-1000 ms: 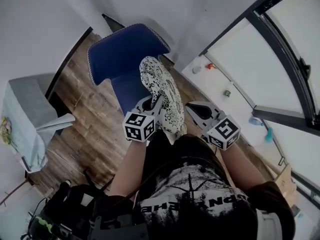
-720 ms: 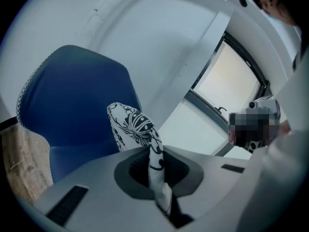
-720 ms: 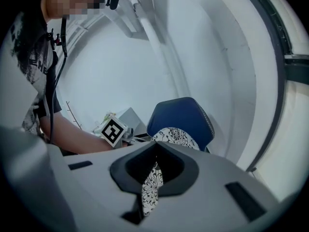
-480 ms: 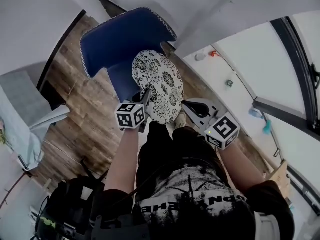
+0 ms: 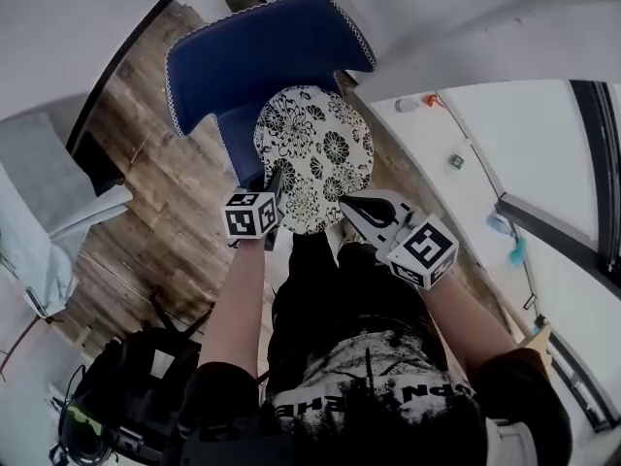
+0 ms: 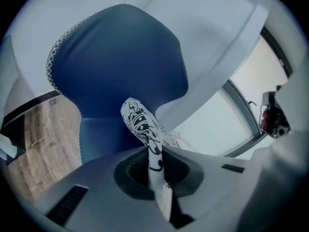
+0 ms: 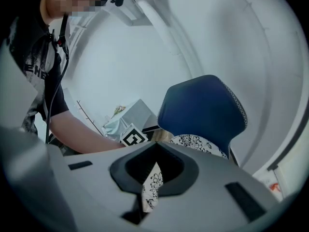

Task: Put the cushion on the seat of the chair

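Observation:
A round white cushion (image 5: 313, 153) with a black flower print lies nearly flat over the seat of the blue chair (image 5: 262, 51). Whether it touches the seat I cannot tell. My left gripper (image 5: 275, 187) is shut on the cushion's near left edge, and my right gripper (image 5: 347, 205) is shut on its near right edge. In the left gripper view the cushion (image 6: 140, 122) runs edge-on out of the left gripper (image 6: 157, 178), in front of the chair back (image 6: 120, 57). In the right gripper view a fold of the cushion (image 7: 153, 185) is pinched in the right gripper (image 7: 150, 195), and the chair (image 7: 200, 110) stands ahead.
Wooden floor (image 5: 160, 173) lies to the left of the chair. A table under a grey cloth (image 5: 39, 187) stands at the far left. A white sill (image 5: 466, 134) with small objects runs along the window on the right. Black gear (image 5: 126, 411) sits on the floor behind me.
Both grippers have moved forward and down toward the chair. The cushion has swung from standing nearly upright to lying almost flat over the seat.

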Demonstrator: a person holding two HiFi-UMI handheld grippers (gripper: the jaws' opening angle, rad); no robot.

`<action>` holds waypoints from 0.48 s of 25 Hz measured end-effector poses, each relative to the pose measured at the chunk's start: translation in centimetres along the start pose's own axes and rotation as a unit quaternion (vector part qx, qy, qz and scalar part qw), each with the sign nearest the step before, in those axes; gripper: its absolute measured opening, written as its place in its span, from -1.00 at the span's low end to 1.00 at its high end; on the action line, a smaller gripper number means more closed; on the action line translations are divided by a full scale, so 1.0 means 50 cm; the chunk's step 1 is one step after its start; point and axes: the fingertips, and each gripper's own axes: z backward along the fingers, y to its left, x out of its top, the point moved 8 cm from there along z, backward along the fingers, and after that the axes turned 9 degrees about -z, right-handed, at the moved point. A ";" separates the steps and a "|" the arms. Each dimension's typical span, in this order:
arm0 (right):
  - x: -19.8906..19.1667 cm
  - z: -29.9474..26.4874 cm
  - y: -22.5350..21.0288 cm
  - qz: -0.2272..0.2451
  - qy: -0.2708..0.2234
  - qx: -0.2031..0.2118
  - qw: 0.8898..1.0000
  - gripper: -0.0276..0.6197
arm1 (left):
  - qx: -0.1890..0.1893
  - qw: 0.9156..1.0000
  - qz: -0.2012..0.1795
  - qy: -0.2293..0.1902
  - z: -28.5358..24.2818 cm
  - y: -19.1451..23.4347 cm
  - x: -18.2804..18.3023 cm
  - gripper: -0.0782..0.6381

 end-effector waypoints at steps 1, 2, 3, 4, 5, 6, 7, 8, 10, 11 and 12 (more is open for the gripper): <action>0.001 -0.015 0.003 0.001 0.002 0.005 1.000 -0.86 | 0.008 1.000 -0.002 0.006 -0.004 0.013 -0.007 -0.73; 0.002 -0.030 0.005 0.000 0.003 0.010 1.000 -0.86 | 0.017 1.000 -0.003 0.012 -0.007 0.028 -0.014 -0.73; 0.001 -0.042 0.007 -0.002 0.004 0.014 1.000 -0.86 | 0.027 0.999 -0.002 0.018 -0.011 0.042 -0.022 -0.73; -0.001 -0.053 0.008 -0.004 0.006 0.017 1.000 -0.86 | 0.037 0.999 0.000 0.025 -0.015 0.057 -0.031 -0.73; -0.004 -0.061 0.008 -0.006 0.009 0.020 1.000 -0.86 | 0.046 0.998 0.001 0.032 -0.019 0.071 -0.041 -0.73; -0.006 -0.069 0.008 -0.007 0.012 0.022 1.000 -0.86 | 0.053 0.998 0.002 0.038 -0.024 0.086 -0.050 -0.73; -0.008 -0.076 0.008 -0.006 0.016 0.024 1.000 -0.86 | 0.061 0.997 0.003 0.045 -0.027 0.101 -0.059 -0.73; -0.010 -0.082 0.009 -0.005 0.019 0.027 0.999 -0.86 | 0.067 0.996 0.004 0.051 -0.029 0.116 -0.068 -0.73; -0.014 -0.093 0.005 -0.003 0.026 0.029 0.999 -0.86 | 0.077 0.995 0.007 0.062 -0.036 0.145 -0.084 -0.73; -0.017 -0.098 -0.001 -0.004 0.030 0.029 0.999 -0.86 | 0.080 0.994 0.007 0.067 -0.042 0.157 -0.089 -0.73; -0.021 -0.102 -0.007 -0.005 0.034 0.028 0.999 -0.86 | 0.083 0.994 0.008 0.071 -0.048 0.168 -0.095 -0.73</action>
